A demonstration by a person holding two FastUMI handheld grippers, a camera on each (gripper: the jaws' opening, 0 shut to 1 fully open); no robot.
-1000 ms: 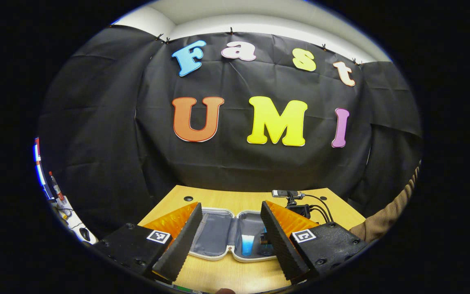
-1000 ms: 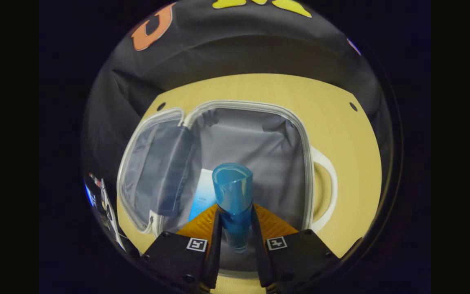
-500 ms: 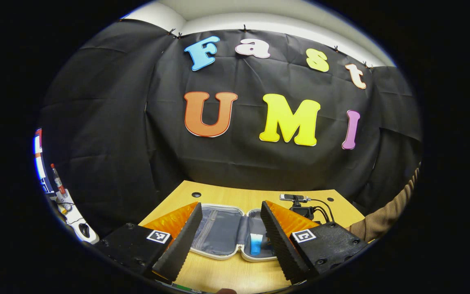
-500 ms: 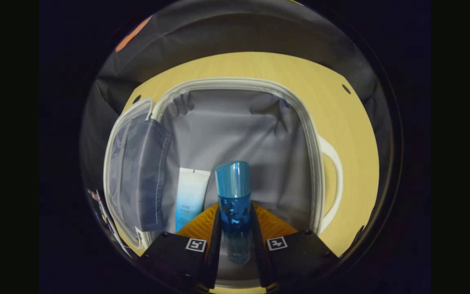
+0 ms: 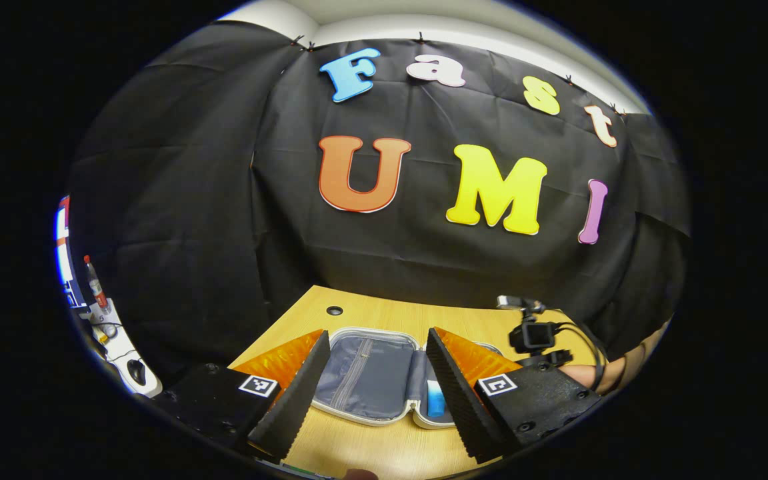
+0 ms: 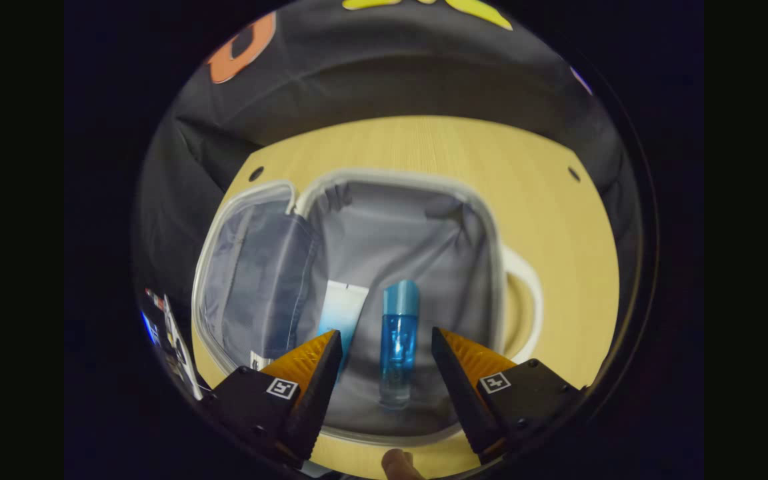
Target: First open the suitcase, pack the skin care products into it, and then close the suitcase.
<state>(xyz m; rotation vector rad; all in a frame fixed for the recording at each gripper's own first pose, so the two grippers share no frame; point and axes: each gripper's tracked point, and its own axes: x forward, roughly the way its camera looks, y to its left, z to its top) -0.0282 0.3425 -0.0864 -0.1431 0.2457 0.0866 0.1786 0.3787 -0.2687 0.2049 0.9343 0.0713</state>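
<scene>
The right gripper point(image 6: 384, 350) hangs with its fingers spread wide over the open suitcase point(image 6: 484, 220), the blue bottle point(image 6: 399, 347) lying loose between them on the grey lining, a white tube point(image 6: 343, 313) just beside it at nine o'clock. The left gripper point(image 5: 376, 363), also wide and empty, hovers near the case's front edge above the wooden table point(image 5: 384, 447). Packing looks complete; the next move probably calls for swinging the lid point(image 6: 251, 267), at nine o'clock, over to close.
</scene>
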